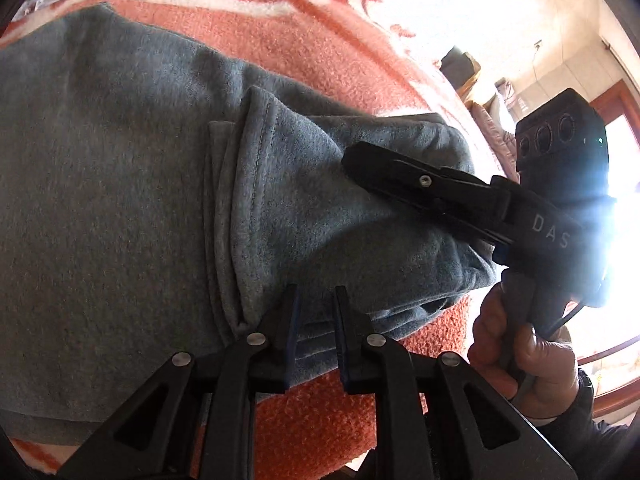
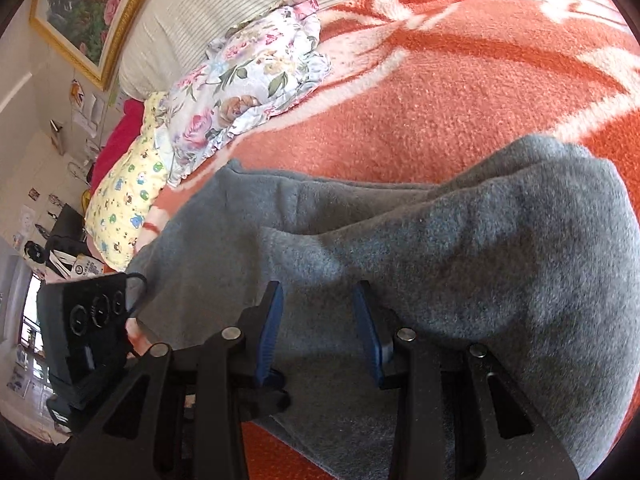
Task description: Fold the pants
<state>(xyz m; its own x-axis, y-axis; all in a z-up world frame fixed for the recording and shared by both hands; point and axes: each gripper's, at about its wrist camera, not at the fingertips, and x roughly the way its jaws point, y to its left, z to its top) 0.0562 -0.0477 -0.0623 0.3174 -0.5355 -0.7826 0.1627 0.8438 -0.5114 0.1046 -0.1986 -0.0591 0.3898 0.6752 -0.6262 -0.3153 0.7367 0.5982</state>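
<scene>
Grey fleece pants [image 1: 120, 200] lie on an orange blanket [image 1: 312, 52], with a leg folded back over the rest; they also show in the right wrist view [image 2: 460, 248]. My left gripper [image 1: 316, 296] stands at the near edge of the folded cuff, jaws a small gap apart with fabric edge between them. My right gripper [image 2: 318, 292] is open over the grey fabric, jaws wide apart, nothing clamped. In the left wrist view the right gripper [image 1: 360, 160] lies on top of the folded leg, held by a hand [image 1: 520, 344].
A floral cloth [image 2: 248, 80] and a yellow printed pillow [image 2: 128, 196] lie at the far side of the bed. A striped headboard [image 2: 208, 4] and framed picture [image 2: 92, 4] stand behind. The left gripper's body [image 2: 88, 320] is at the left.
</scene>
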